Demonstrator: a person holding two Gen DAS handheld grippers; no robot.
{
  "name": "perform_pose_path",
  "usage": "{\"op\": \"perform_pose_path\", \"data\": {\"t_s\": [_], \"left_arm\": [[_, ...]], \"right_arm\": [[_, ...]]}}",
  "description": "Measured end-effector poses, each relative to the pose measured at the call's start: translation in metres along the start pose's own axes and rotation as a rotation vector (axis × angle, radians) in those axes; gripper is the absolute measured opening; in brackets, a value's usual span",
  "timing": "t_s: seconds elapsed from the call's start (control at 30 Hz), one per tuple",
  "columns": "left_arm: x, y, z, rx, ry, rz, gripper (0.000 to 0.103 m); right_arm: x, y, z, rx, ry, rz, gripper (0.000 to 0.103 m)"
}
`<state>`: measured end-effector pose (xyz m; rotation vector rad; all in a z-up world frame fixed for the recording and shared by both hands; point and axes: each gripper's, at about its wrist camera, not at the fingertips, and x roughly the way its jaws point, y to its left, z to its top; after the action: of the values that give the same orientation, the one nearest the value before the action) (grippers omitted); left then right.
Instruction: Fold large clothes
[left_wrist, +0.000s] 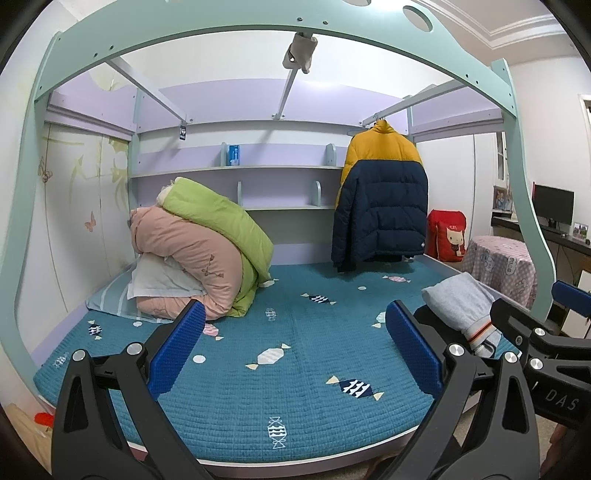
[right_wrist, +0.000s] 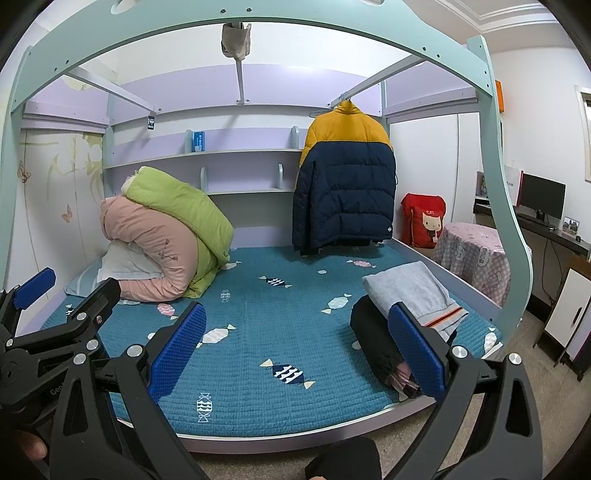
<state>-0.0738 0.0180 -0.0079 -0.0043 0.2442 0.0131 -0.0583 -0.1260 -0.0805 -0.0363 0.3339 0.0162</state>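
Observation:
A yellow and navy puffer jacket (left_wrist: 382, 199) hangs on a hanger from the bed frame's rail at the far side of the bed; it also shows in the right wrist view (right_wrist: 345, 181). A folded grey garment (left_wrist: 460, 301) lies on a dark garment at the bed's right front edge, also in the right wrist view (right_wrist: 413, 290). My left gripper (left_wrist: 295, 349) is open and empty, held before the bed's front edge. My right gripper (right_wrist: 297, 347) is open and empty beside it, and shows at the right of the left wrist view (left_wrist: 532, 306).
A blue quilted bed cover (left_wrist: 295, 354) with candy prints spans the bed. Rolled pink and green quilts (left_wrist: 207, 251) and a pillow sit at the back left. A red cushion (left_wrist: 447, 236), a cloth-covered table (right_wrist: 472, 254) and a desk with a monitor (right_wrist: 541, 197) stand at the right.

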Motion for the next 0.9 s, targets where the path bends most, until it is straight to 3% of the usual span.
{"op": "perform_pose_path", "data": {"t_s": [0.9], "left_arm": [[0.0011, 0.0005, -0.0031, -0.001, -0.006, -0.003, 0.098]], "right_arm": [[0.0028, -0.0002, 0.0031, 0.002, 0.006, -0.002, 0.095]]}}
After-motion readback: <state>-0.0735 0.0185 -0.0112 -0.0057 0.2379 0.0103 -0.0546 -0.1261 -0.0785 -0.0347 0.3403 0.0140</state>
